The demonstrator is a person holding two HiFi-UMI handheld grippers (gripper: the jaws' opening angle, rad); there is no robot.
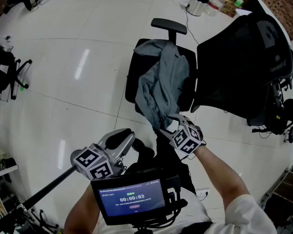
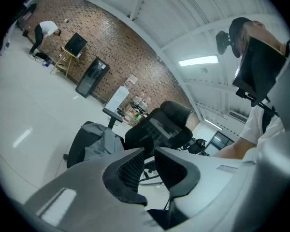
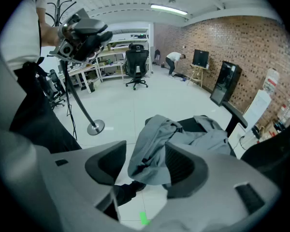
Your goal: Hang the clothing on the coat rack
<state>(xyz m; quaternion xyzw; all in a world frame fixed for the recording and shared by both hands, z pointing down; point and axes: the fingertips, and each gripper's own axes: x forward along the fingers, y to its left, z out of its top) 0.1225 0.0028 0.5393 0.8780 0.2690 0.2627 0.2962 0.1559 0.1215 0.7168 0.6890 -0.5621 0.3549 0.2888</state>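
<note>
A grey garment (image 1: pixel 161 82) lies crumpled over the seat of a black office chair (image 1: pixel 131 79), with its lower end hanging off the near edge. My right gripper (image 1: pixel 172 122) is at that lower end. In the right gripper view its jaws stand wide around the hanging cloth (image 3: pixel 154 144), which lies against the right-hand pad (image 3: pixel 181 166) and is not squeezed. My left gripper (image 1: pixel 131 136) is held lower left, away from the chair. Its jaws (image 2: pixel 149 154) are nearly together with nothing between them. The coat rack's black pole (image 3: pixel 77 100) rises from a round base (image 3: pixel 94 127).
A second black mesh-backed chair (image 1: pixel 244 67) stands close on the right of the garment's chair. The rack's pole (image 1: pixel 44 191) slants across the lower left. A desk and another chair (image 1: pixel 2 69) sit far left, bottles and boxes (image 1: pixel 210 1) at the back.
</note>
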